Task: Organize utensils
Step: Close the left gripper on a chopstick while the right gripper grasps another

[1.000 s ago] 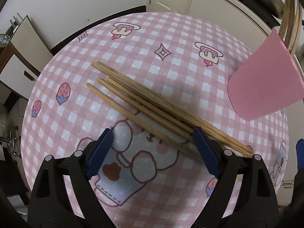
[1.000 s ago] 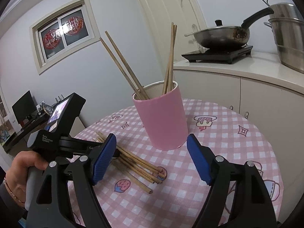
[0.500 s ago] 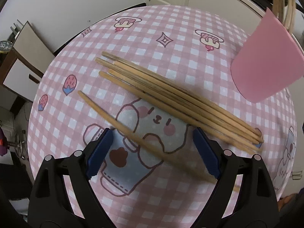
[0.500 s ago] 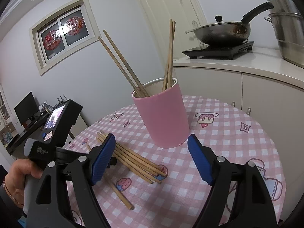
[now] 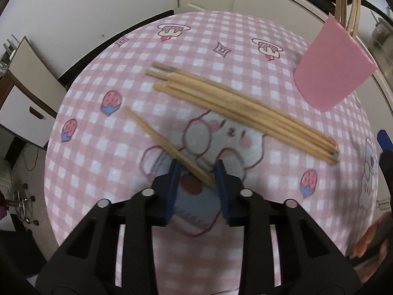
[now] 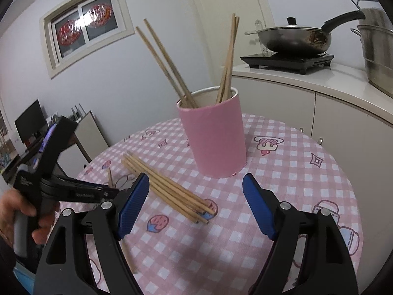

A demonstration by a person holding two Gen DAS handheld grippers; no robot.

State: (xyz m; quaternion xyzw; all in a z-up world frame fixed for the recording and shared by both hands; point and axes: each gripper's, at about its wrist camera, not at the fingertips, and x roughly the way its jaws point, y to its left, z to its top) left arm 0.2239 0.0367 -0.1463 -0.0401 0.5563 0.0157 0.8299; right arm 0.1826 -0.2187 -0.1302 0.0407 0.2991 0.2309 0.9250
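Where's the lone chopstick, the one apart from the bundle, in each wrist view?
Left wrist: lone chopstick runs diagonally at centre, its near end between the left gripper pads.
Right wrist: only short pieces show at lower left, mostly hidden behind the grippers.
Shared landmark: pink cup.

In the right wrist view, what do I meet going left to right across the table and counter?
Left gripper → loose chopsticks → pink cup → wok → steel pot.
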